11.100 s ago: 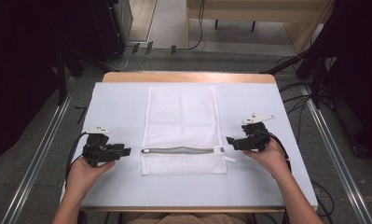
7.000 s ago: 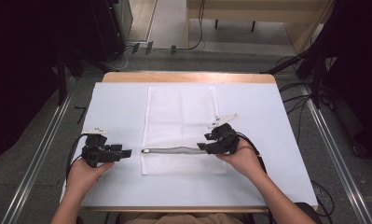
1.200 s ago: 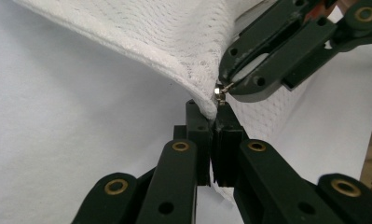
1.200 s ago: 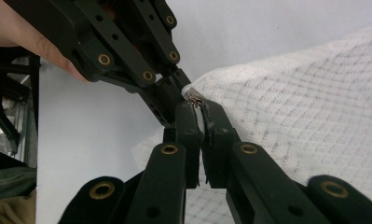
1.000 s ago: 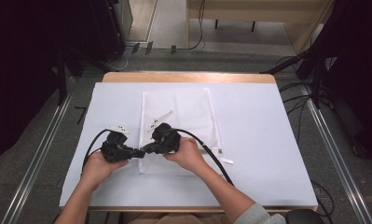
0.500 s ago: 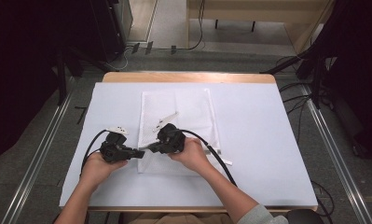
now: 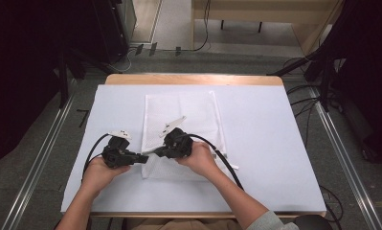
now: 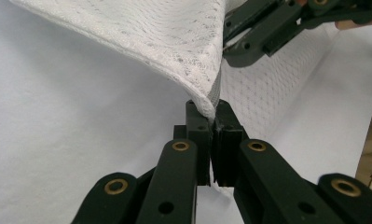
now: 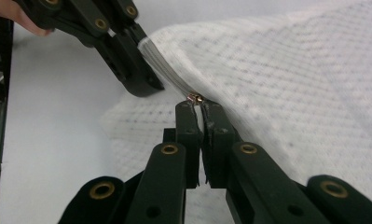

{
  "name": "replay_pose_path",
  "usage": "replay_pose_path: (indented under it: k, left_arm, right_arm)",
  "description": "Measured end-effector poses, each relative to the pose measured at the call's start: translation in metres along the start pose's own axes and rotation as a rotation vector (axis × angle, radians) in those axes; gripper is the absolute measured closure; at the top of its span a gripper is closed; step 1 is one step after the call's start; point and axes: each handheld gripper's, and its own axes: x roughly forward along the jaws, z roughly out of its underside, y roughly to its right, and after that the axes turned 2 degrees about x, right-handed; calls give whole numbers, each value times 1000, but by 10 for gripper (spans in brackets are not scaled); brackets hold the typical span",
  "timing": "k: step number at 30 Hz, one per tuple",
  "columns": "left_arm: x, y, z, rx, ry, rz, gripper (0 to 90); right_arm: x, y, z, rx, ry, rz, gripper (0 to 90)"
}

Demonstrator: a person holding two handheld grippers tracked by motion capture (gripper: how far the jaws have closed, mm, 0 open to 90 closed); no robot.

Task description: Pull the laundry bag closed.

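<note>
A white mesh bag (image 7: 188,112) lies flat on the white table cover (image 7: 275,143); its near left corner is lifted. My left gripper (image 7: 143,157) is shut on that corner's hem (image 8: 210,109), with the mesh (image 8: 141,37) draped above the jaws. My right gripper (image 7: 156,152) sits right beside it, shut on the small copper zipper pull (image 9: 195,99) at the bag's edge (image 9: 305,79). Each gripper view also shows the other gripper close by, the right gripper (image 8: 267,28) at the top right and the left gripper (image 9: 123,51) at the upper left.
The right gripper's black cable (image 7: 224,163) crosses the bag's near right part and runs toward the table's front. A wooden table edge (image 7: 193,79) borders the far side. Metal rails (image 7: 35,177) and dark equipment stand on the floor to the left and right.
Since the oldest frames the right gripper has travelled left along the bag's zipper line until it met the left gripper. Over the last second both hands have barely shifted.
</note>
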Motion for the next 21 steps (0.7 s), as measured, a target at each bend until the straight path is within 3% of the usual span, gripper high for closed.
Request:
replay_pose_path:
  k: [12, 21]
  left_arm:
    - [0, 1, 0, 4, 2, -6, 883]
    - [0, 2, 0, 8, 0, -6, 882]
  right_arm:
    - [-7, 10, 11, 48, -16, 7, 880]
    - [-13, 12, 14, 47, -17, 9, 880]
